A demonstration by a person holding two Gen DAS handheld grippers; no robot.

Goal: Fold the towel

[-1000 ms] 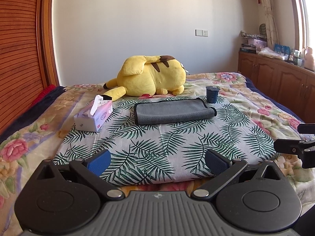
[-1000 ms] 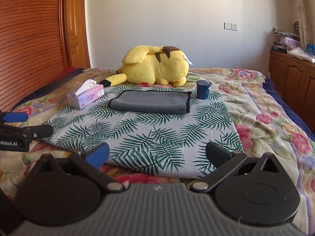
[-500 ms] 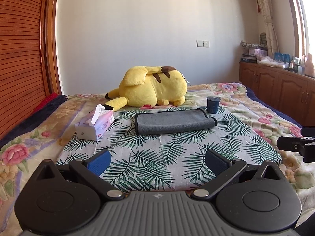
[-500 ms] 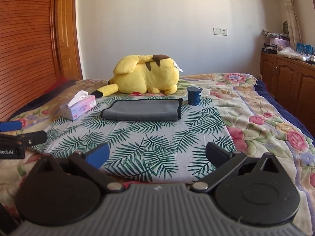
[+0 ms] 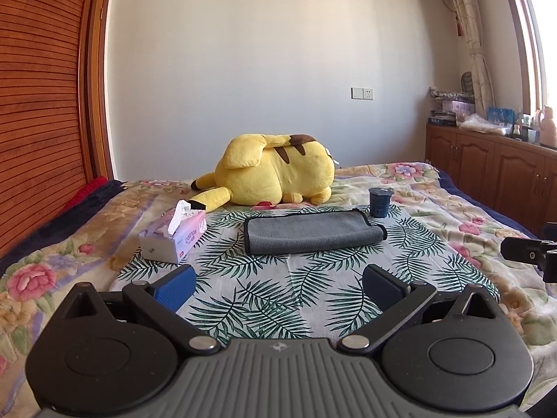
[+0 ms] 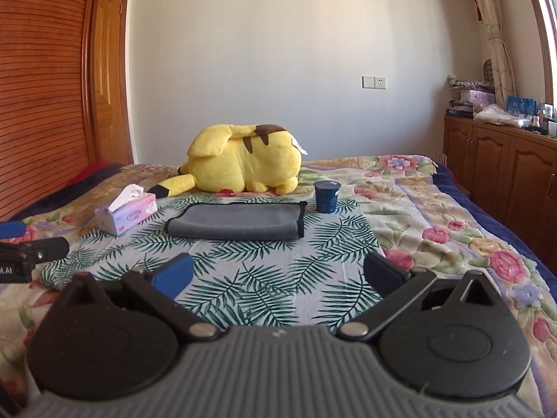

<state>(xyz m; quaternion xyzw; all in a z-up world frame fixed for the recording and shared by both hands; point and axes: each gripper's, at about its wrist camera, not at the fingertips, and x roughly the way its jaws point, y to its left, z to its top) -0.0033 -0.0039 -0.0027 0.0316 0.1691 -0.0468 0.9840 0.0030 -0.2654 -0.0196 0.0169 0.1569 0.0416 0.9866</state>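
Quickly, left to right. Tissue box [image 5: 174,237] sat at about 10 o'clock from the left gripper [image 5: 278,287], one white tissue poking out of its top slot; in the right wrist view the same box [image 6: 125,214] was at 10 o'clock too. Grey towel [image 5: 313,231] lay at 12 o'clock, already folded into a flat strip with a dark edge, resting on the palm-leaf cloth [image 5: 278,289] spread over the floral bedspread [image 5: 45,261]. From the right gripper [image 6: 278,275] the towel [image 6: 236,224] was at 11–12 o'clock, well apart from both tools. Yellow plush [image 5: 275,172] lay behind the towel at 12 o'clock. Dark blue cup [image 5: 380,202] stood upright just beside the towel's far right corner, at 1 o'clock; seen also in the right view [image 6: 326,196]; contents could not be told. Wooden cabinet [image 5: 494,170] at 2 o'clock carried clutter on top. Left gripper jaws were spread wide, nothing between them. Right gripper jaws were likewise wide and held nothing.
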